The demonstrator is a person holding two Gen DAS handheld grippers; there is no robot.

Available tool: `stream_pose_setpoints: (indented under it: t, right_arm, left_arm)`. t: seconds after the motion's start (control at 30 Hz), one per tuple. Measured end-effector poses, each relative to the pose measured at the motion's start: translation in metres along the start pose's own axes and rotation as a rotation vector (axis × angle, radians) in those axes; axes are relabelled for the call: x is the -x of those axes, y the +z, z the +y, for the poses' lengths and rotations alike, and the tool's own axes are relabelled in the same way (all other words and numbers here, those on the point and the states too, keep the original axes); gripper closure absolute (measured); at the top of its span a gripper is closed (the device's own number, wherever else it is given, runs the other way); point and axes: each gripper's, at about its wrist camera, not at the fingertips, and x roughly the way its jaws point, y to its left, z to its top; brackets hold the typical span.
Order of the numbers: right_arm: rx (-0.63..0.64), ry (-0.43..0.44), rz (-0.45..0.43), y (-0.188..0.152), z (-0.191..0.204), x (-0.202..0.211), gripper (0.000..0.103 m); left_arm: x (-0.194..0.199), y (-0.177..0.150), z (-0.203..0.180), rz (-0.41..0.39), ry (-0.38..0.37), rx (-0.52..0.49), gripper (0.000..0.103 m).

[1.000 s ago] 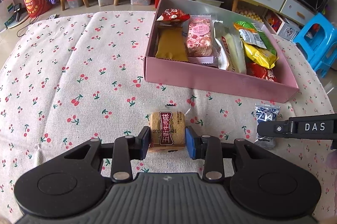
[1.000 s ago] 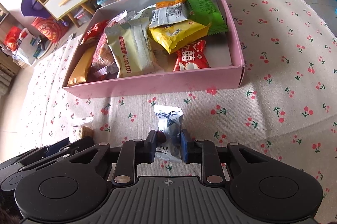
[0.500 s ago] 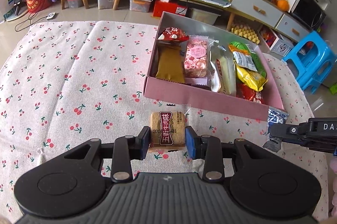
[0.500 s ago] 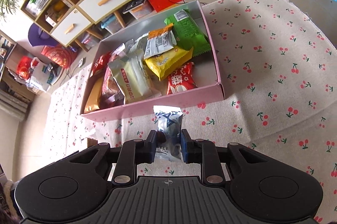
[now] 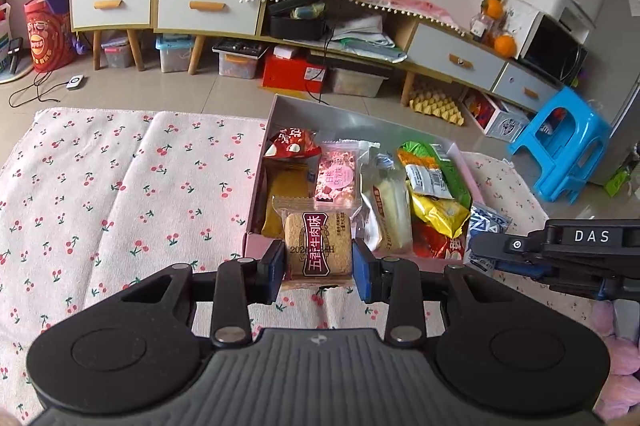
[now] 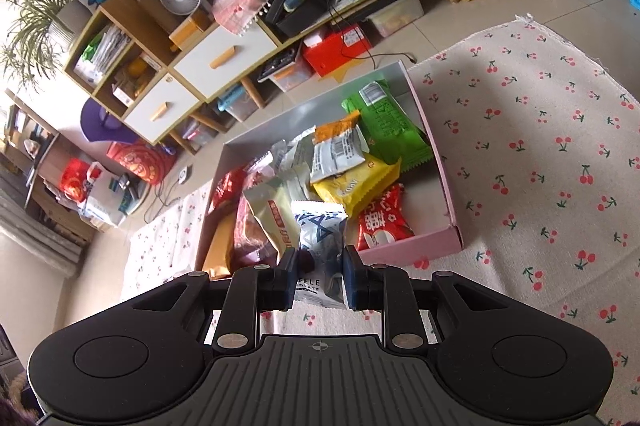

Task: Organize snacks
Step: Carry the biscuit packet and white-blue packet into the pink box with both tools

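Observation:
My left gripper (image 5: 319, 268) is shut on a wrapped square biscuit (image 5: 318, 242) with a dark red label, held in the air just before the near wall of the pink box (image 5: 256, 240). My right gripper (image 6: 318, 276) is shut on a small white-and-blue snack packet (image 6: 318, 234), lifted above the cloth in front of the same pink box (image 6: 436, 236). In the left wrist view that blue packet (image 5: 486, 226) and the right gripper's arm (image 5: 560, 246) show at the right. The box holds several snack packs: red, pink, cream, yellow, green.
A cherry-print cloth (image 5: 120, 193) covers the surface under the box. Beyond its far edge is tiled floor, then a long low cabinet (image 5: 208, 9) with drawers and bins under it. A blue plastic stool (image 5: 568, 141) stands at the right.
Both grippers have risen off the cloth with their snacks and tilted upward. The box now sits right behind each held snack, and more of the room shows.

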Motion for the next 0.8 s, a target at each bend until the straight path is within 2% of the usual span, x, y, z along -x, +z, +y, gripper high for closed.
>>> stream_pose_setpoints:
  t: [0.4,0.8]
  right_arm:
    - [0.02,0.013,-0.043,0.007,0.005,-0.031,0.08]
    - [0.034,-0.015,-0.023,0.005,-0.001,-0.048,0.08]
  left_arm:
    - [-0.028,0.01,0.002,-0.055,-0.031,0.004,0.071]
    - [-0.046,0.004,0.011,-0.007,0.015,-0.011,0.071]
